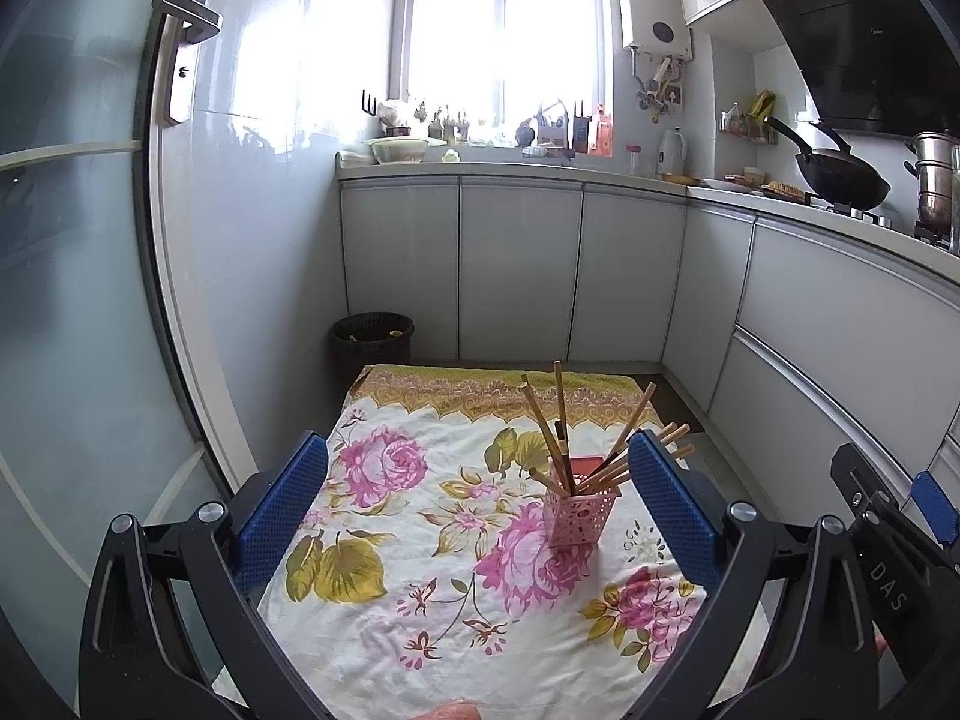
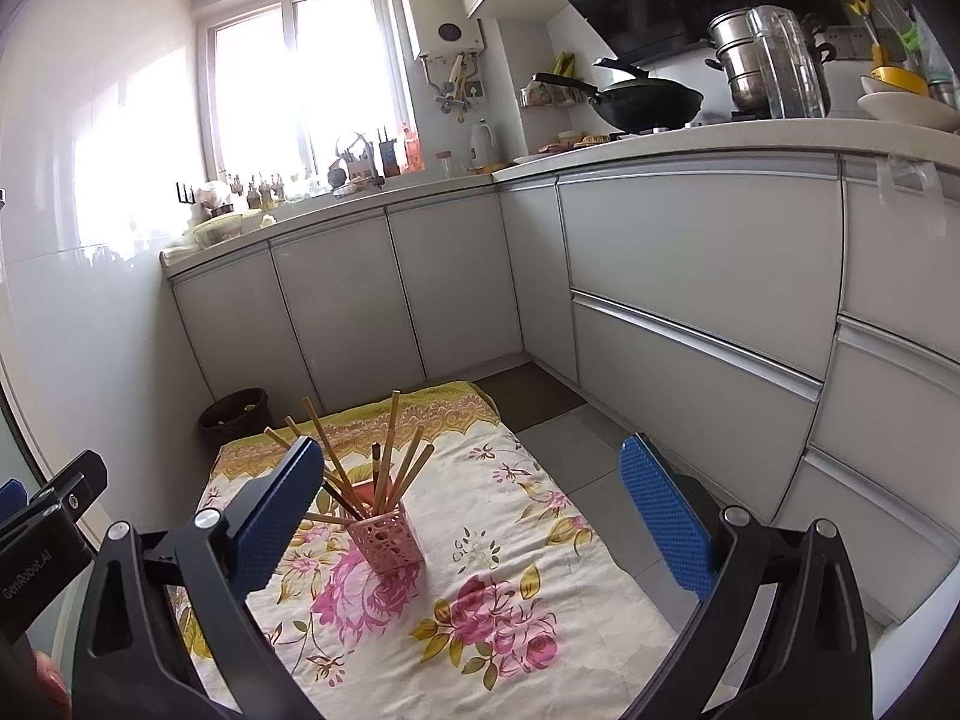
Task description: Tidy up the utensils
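Observation:
A pink perforated holder (image 1: 577,510) stands upright on a floral cloth (image 1: 420,540), with several wooden chopsticks (image 1: 543,420) fanned out of it. It also shows in the right wrist view (image 2: 387,540) with its chopsticks (image 2: 390,450). My left gripper (image 1: 477,516) is open and empty, above the cloth, with the holder just inside its right finger. My right gripper (image 2: 474,516) is open and empty, with the holder near its left finger. A small red object behind the holder is mostly hidden.
The cloth (image 2: 480,570) covers a low surface in a narrow kitchen. A dark waste bin (image 1: 373,339) stands at the far left corner. Grey cabinets (image 1: 516,264) run along the back and right. A glass door (image 1: 72,300) is at the left.

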### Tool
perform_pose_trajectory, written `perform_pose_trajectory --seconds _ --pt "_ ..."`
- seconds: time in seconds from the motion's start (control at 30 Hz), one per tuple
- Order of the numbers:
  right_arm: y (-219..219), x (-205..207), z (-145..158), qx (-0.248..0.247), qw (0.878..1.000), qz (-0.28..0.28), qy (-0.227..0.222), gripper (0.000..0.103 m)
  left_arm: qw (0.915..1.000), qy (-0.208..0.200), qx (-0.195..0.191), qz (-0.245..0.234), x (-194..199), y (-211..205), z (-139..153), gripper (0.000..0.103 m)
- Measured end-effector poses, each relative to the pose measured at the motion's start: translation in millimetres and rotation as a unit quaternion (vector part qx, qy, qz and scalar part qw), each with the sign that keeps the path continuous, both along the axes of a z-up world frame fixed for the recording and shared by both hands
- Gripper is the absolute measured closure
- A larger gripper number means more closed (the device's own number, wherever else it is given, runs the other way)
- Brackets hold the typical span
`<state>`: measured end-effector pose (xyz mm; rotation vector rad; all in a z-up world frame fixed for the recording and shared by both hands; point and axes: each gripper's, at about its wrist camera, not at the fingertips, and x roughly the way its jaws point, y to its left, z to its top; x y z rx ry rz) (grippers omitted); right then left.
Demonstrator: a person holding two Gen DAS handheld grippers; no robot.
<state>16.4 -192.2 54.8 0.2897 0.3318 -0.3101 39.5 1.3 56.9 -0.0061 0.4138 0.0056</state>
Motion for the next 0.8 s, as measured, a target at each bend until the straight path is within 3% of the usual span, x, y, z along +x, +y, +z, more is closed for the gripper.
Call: perform_pose_trajectory --seconds 0.57,0.8 --pt "1.6 -0.8 -0.5 0.003 1.000 0.008 0.003 0.007 0.9998 -0.003 0.011 -0.014 -0.7 -2.3 -0.4 0.007" --pt "-0.6 -2.5 -0.6 0.007 1.000 0.008 0.002 0.007 0.9998 0.021 0.003 -0.007 7.3 1.2 -3.7 0.007"
